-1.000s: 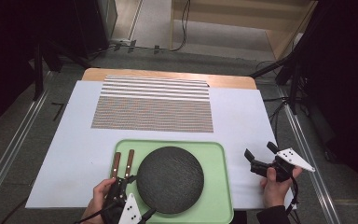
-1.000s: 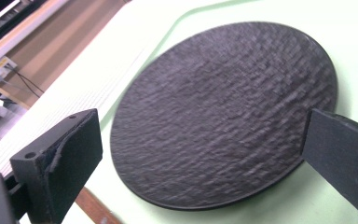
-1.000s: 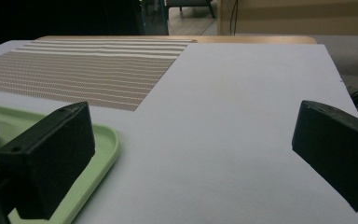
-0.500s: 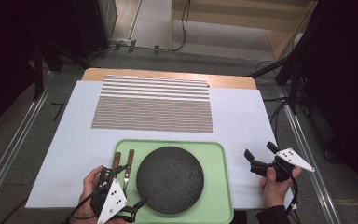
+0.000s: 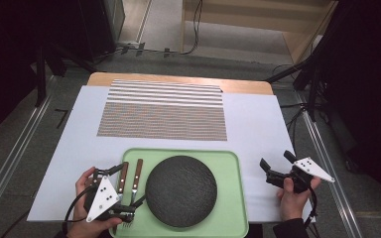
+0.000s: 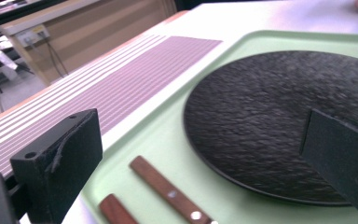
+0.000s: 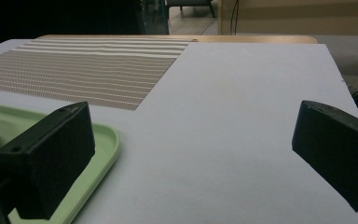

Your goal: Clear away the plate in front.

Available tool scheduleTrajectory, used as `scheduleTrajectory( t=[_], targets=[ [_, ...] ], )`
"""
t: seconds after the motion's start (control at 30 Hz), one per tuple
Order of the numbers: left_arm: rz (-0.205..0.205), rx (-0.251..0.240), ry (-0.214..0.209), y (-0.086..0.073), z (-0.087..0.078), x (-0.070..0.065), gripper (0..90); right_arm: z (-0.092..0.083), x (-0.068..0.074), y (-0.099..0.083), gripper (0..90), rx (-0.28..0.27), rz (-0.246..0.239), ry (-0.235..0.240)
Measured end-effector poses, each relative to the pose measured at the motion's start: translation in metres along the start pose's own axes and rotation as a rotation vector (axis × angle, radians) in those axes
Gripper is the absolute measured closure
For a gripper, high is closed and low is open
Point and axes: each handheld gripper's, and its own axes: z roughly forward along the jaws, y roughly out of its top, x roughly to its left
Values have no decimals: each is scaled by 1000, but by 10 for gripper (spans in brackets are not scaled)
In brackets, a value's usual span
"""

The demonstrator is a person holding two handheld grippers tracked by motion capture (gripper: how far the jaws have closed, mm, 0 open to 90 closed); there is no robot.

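Left gripper [image 5: 120, 191] has shifted from the near-left corner of the tray, pointing away from the person, to the tray's left edge, now turned across toward the plate; right gripper [image 5: 276, 166] has not moved in the same interval. Left gripper's jaws stand spread wide in the left gripper view — one jaw over the white table cover, the other over the plate, nothing pinched. Between them, below, lie two wooden handles [image 6: 168, 192], side by side on the tray floor, just beside the plate's rim and not touching it as far as can be seen. High view: the handles belong to two pieces of cutlery [image 5: 129, 181] lying parallel in the left part of the green tray [image 5: 230, 198]; the metal ends are partly hidden under the gripper. Black round plate [image 5: 181, 191] sits in the middle of the tray. Right gripper rests on the white table cover [image 5: 253, 124] right of the tray — jaws spread, empty. Striped mat [image 5: 166, 111] lies beyond the tray, well apart from both grippers.
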Motion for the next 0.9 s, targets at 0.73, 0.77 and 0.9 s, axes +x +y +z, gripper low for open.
scheduleTrajectory(
  t=[0.73, 0.77, 0.9],
  targets=[
    [-230, -59, 120, -33, -17, 74, 0, 1, 2, 0, 0, 2, -13, -1],
    [-237, -62, 123, -34, -17, 76, 0, 1, 1, 0, 0, 2, -15, -2],
    [-260, -65, 140, -38, -18, 85, 0, 1, 2, 0, 0, 3, -17, 0]
  ],
)
